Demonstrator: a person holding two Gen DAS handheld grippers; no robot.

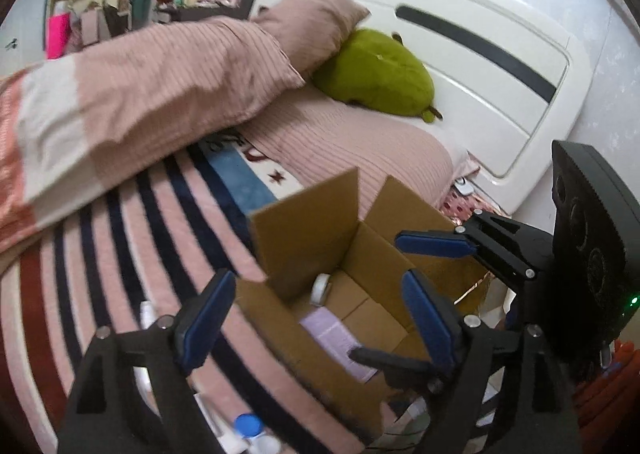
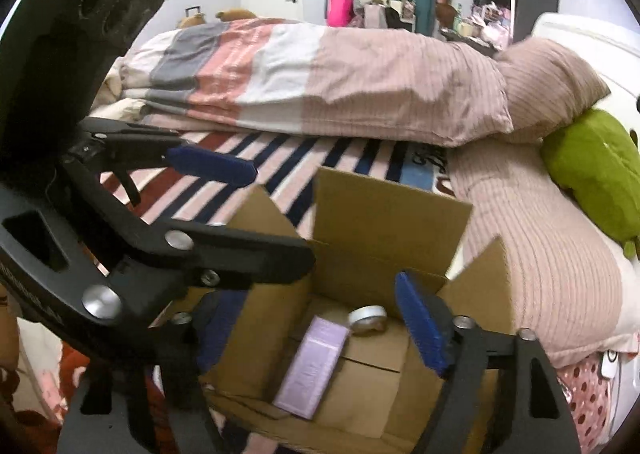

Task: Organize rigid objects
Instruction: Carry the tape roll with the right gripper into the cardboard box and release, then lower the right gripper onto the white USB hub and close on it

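Two items sit in the open brown cardboard box (image 2: 384,238): a flat lilac rectangular carton (image 2: 312,368) on the floor of the box and a small round silver-lidded tin (image 2: 368,319) touching its far end, toward 12 o'clock. No print on either is legible; the only writing is dark lettering on the blanket, mostly covered and unreadable. The box rests on a pink, navy and red striped blanket (image 1: 120,238) on a bed with a white headboard (image 1: 500,66); a pink ribbed duvet (image 2: 360,82), matching pillow (image 1: 316,26) and green plush toy (image 1: 376,70) lie behind it, with cluttered shelves at the room's far side. Left gripper (image 1: 316,326) hangs over the box's near-left edge, blue pads spread wide, holding nothing. Right gripper (image 2: 316,322) is above the box interior, also wide and empty. Small white containers (image 1: 250,432), one blue-capped, lie on the blanket at 6 o'clock in the left view.
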